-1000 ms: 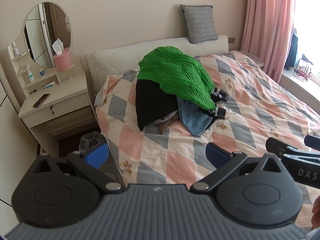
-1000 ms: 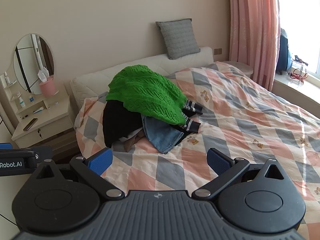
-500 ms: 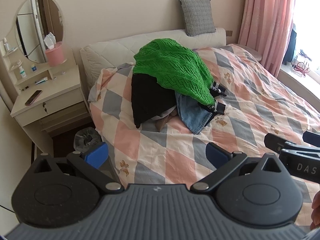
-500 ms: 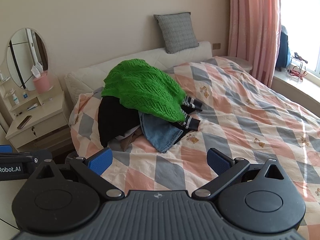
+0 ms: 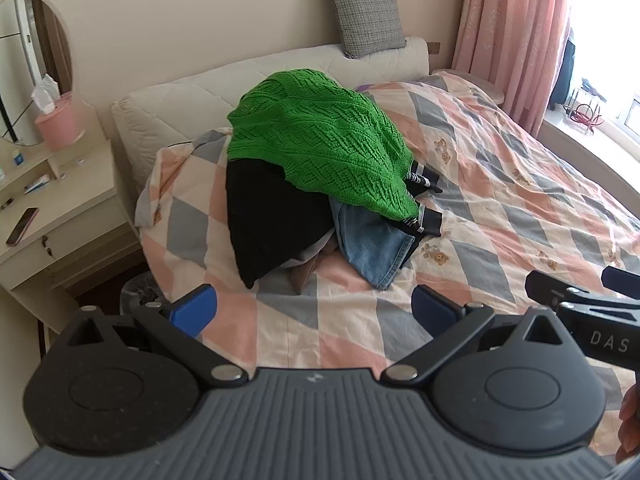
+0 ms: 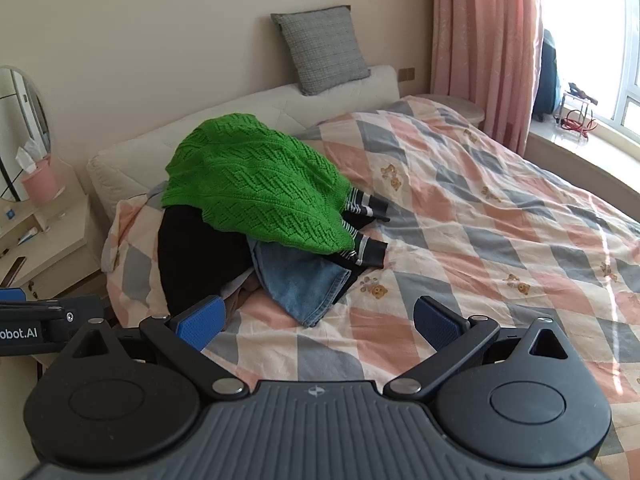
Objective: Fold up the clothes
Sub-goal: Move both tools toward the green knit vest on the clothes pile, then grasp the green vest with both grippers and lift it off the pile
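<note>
No folding is done yet: the green knitted sweater tops a messy clothes pile on the bed near the headboard, and the left gripper and right gripper hang wide and empty, just short of the pile.

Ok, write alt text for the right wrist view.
A heap of unfolded clothes, topped by a bright green knitted sweater over a black garment and blue denim jeans, lies on a pink-and-grey checked bedspread. The open right tool is short of it.
</note>
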A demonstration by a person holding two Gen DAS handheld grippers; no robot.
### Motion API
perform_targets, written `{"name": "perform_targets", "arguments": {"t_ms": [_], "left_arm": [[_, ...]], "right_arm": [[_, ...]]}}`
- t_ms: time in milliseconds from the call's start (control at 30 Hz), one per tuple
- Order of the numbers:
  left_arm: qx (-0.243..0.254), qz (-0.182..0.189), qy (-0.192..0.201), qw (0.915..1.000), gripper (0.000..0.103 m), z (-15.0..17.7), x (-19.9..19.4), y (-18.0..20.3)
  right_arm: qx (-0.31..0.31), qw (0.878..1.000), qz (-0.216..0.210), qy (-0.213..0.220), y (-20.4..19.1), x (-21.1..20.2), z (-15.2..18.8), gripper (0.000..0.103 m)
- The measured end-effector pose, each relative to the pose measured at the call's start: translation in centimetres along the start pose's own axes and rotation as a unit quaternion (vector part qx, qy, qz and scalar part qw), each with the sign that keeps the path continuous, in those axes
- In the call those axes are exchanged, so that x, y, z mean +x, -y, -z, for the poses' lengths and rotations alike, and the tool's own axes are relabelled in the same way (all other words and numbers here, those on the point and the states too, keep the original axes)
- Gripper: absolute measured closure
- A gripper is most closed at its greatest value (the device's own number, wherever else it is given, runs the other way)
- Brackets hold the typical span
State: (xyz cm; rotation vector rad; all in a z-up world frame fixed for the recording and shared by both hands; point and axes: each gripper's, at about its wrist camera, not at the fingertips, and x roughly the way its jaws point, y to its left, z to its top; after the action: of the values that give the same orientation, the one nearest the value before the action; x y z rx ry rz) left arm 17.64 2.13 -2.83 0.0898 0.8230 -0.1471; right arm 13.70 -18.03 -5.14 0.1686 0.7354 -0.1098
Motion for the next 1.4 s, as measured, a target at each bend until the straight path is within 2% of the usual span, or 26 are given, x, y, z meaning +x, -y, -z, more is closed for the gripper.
{"name": "perform_targets", "arguments": {"t_ms": [600,1067,1267,1400], "left_arm": [[0.032,0.019,-0.038,0.9986,0.001,-5.5,7.9,0.3],[0.042,0.045,-0.077,0.9952,0.001,-8.7,14.7,-1.3],[0.056,0.046,-0.078,0.9943,0.001,-9.9,18.1,-2.5],[0.073,0.055,-0.075,0.9929,0.001,-10.5,20.3,-3.0]], "right_arm": [[0.027,0.998,0.018,-0.046,0.1,7.3,-3.4,0.000],[0.028,0.995,0.028,-0.089,-1.6,13.7,-5.6,0.000],[0.009,0.993,0.036,-0.108,-2.7,17.1,-6.3,0.000],[-0.028,0.992,0.050,-0.109,-3.7,19.3,-6.5,0.000]]}}
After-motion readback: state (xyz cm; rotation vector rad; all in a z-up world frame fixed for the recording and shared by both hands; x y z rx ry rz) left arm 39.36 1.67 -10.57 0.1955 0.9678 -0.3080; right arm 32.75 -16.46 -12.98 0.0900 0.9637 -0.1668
